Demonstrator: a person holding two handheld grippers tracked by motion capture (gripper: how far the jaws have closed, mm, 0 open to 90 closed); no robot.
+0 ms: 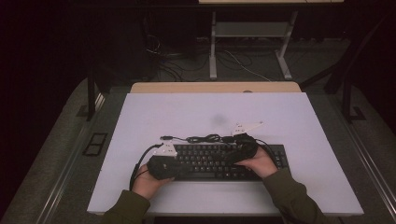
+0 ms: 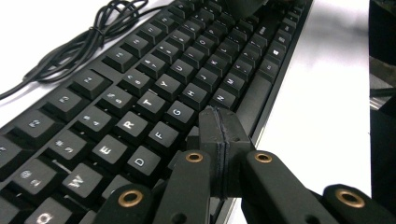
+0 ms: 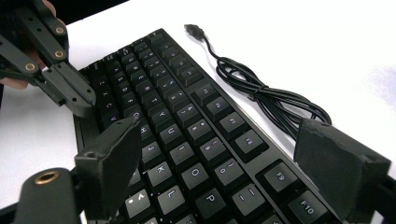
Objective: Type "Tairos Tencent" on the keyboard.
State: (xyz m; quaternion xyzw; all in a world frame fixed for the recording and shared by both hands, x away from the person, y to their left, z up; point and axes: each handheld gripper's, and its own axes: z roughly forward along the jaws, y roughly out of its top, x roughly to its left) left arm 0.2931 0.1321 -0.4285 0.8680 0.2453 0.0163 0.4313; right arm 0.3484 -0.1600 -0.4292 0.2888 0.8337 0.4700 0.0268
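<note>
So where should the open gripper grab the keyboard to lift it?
Probably by the short right end of the keyboard, coming in from the right. It lies flat and thin, that end sits free on the table, and the right gripper is open; the cable lies along the far edge.

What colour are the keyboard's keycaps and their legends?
Black keycaps with white legends on the keyboard, clearest in the left gripper view.

A white table top [image 1: 140,186] fills the near scene, its pale wooden edge [image 1: 215,87] at the far side. Beyond it stand a grey desk frame [image 1: 247,42] and loose floor cables [image 1: 187,63].
</note>
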